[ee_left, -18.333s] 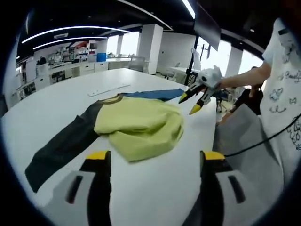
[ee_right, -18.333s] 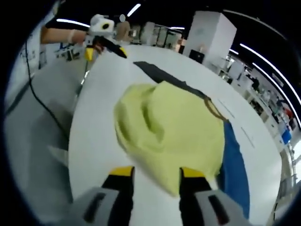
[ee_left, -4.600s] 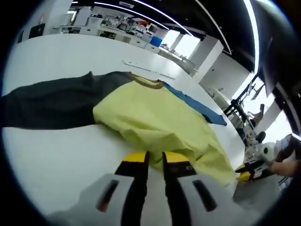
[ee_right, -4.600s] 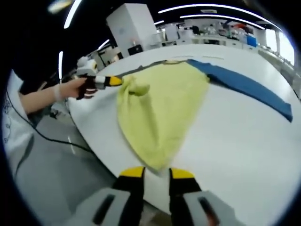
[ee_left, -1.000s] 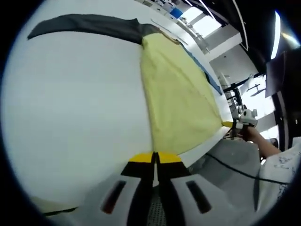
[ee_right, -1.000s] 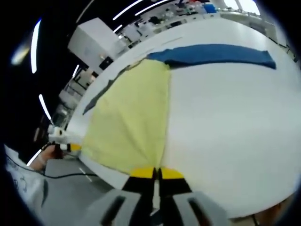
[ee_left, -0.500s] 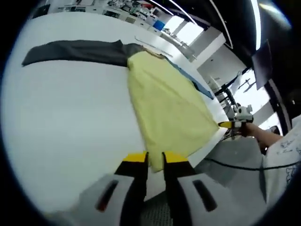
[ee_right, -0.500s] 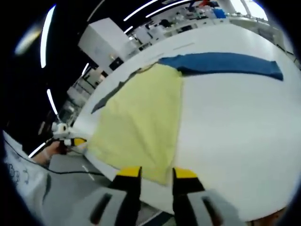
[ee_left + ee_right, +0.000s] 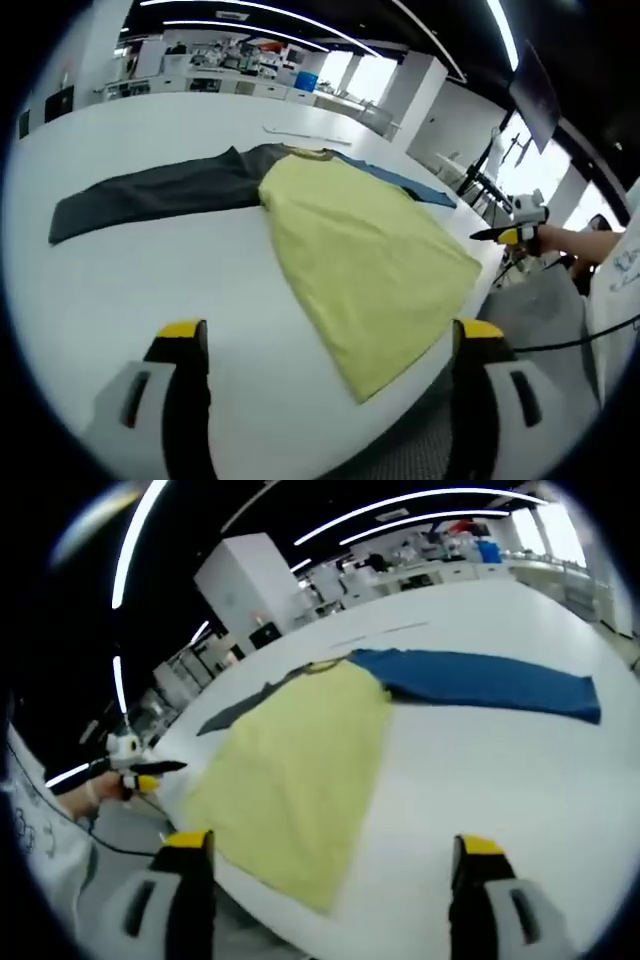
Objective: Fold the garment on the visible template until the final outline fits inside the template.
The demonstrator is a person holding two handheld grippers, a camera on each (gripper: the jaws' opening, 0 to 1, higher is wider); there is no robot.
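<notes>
Now the garment (image 9: 365,255) lies spread flat on the white table (image 9: 150,270), its yellow body running lengthwise from the collar at the far side to the hem at the near table edge. The dark sleeve (image 9: 150,190) stretches away to the left, the blue sleeve (image 9: 480,685) to the right. The left gripper (image 9: 325,345) hovers released, jaws wide, just off the hem's left corner; the right gripper (image 9: 325,855) likewise stands wide apart and empty by the right corner. Each sleeve probably suits its own side's gripper. Bare table flanks the body, leaving room to fold inward; the hem sits close to the edge.
</notes>
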